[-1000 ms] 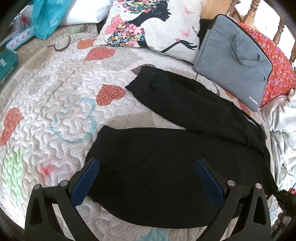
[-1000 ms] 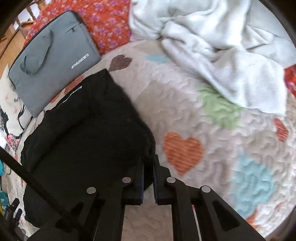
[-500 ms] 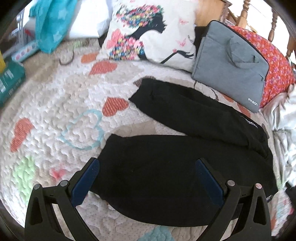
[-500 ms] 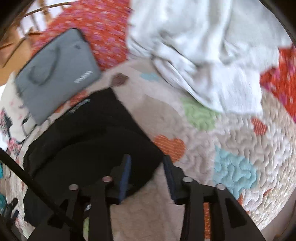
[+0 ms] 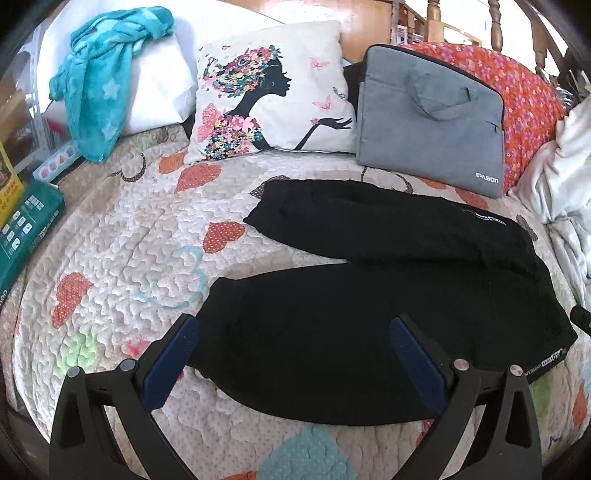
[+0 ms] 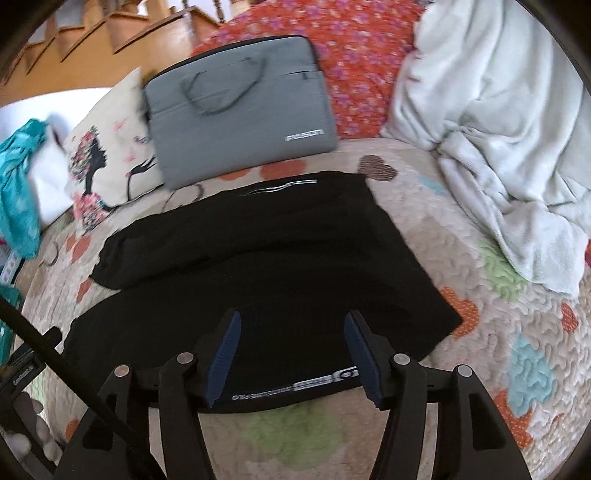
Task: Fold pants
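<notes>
Black soft-knit pants [image 5: 369, 314] lie spread on the quilted heart-print bed [image 5: 129, 240], legs apart. Limp, light, likely to sag; best pinched at hem and waistband. Left gripper [image 5: 291, 350] and right gripper [image 6: 291, 350] hover, jaws spread, empty.

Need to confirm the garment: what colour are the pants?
Black, with small white lettering at the waistband; the pants show best in the left wrist view.

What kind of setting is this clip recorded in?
Most likely a bedroom at home: the black pants lie spread on a heart-patterned quilt covering a bed, with a printed pillow propped against a wooden headboard and a rumpled white blanket alongside.
</notes>
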Motion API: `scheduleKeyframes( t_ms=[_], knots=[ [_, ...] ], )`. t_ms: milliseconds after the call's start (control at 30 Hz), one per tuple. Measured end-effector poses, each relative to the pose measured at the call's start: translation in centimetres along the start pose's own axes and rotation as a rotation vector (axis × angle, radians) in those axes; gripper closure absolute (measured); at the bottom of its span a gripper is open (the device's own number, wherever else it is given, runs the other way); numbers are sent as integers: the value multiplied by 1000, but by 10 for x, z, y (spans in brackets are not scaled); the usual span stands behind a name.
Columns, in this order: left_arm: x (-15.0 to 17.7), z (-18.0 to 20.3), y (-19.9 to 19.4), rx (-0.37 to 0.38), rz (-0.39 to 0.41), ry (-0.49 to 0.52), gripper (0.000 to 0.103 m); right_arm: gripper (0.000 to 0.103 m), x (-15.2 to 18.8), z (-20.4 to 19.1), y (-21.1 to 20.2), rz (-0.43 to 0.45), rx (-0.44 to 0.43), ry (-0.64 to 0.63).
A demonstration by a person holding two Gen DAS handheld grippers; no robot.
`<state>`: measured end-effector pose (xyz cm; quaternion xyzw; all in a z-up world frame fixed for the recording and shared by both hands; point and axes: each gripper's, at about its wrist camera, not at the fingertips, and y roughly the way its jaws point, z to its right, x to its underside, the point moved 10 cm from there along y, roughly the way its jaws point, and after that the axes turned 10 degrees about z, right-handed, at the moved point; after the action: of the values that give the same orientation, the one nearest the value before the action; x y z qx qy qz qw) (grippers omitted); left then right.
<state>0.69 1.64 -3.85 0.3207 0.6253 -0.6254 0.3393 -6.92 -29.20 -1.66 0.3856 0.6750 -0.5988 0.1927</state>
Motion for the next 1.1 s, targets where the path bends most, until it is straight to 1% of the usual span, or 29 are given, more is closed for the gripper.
scheduleKeyframes(
  t_ms=[133, 233, 433, 567, 800, 967, 1100],
  knots=[
    [3, 4, -1, 2, -7, 0, 0, 37, 4, -13, 0, 23, 16, -22],
    [3, 4, -2, 0, -5, 1, 0, 37, 3, -15, 1, 48, 17, -48],
    [4, 4, 0, -3, -16, -8, 0, 36, -14, -22, 1, 158, 40, -109],
    [5, 3, 1, -3, -23, -13, 0, 35, -16, -41, 9, 125, -25, -132],
    [7, 3, 3, 3, -37, -15, 0, 34, -19, -65, 23, 101, -62, -179],
    [0, -7, 6, 24, -54, -41, 0, 33, -30, -64, 35, 96, -83, -145],
    [-22, -22, 17, 0, -49, -30, 0, 31, -46, -58, 48, 96, -78, -129]
  ],
)
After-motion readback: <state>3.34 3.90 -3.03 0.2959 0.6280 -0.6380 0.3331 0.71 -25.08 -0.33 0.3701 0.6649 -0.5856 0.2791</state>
